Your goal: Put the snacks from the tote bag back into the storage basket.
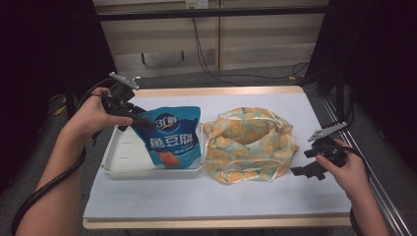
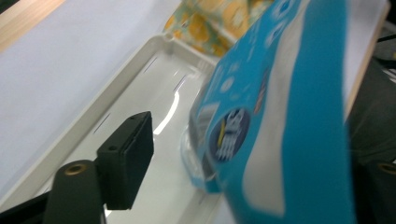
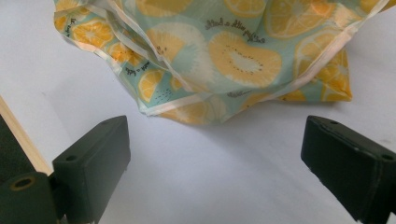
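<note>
- The blue snack pouch (image 1: 172,137) stands nearly upright in the white tray (image 1: 120,164), leaning against the tray's right wall; its lower edge rests on the tray floor, its top rises above the rim.
- In the left gripper view the pouch (image 2: 280,116) is blurred and sits close beside the one black jaw in sight, with a gap of tray floor between that jaw and the pack. No pad is seen pressing on it.
- The left gripper (image 1: 132,118) is at the pouch's upper left corner, jaws spread. Judgement: the pouch has been let go or is about to be taken; the frames do not settle which.
- The tray (image 2: 93,107) holds nothing else that can be made out.
- Just right of the tray lies the fruit-print cloth bag (image 1: 248,142), crumpled, its mouth loosely open upward, touching or nearly touching the tray's wall.
- The right gripper (image 1: 307,169) rests low on the table near the bag's right edge, jaws wide apart and empty; the bag (image 3: 224,56) lies ahead of them, untouched.
- Judgement on progress: the pouch is outside the bag, so if packing is the aim, the transfer is not done. The bag would likely need its mouth held open by the right gripper.
</note>
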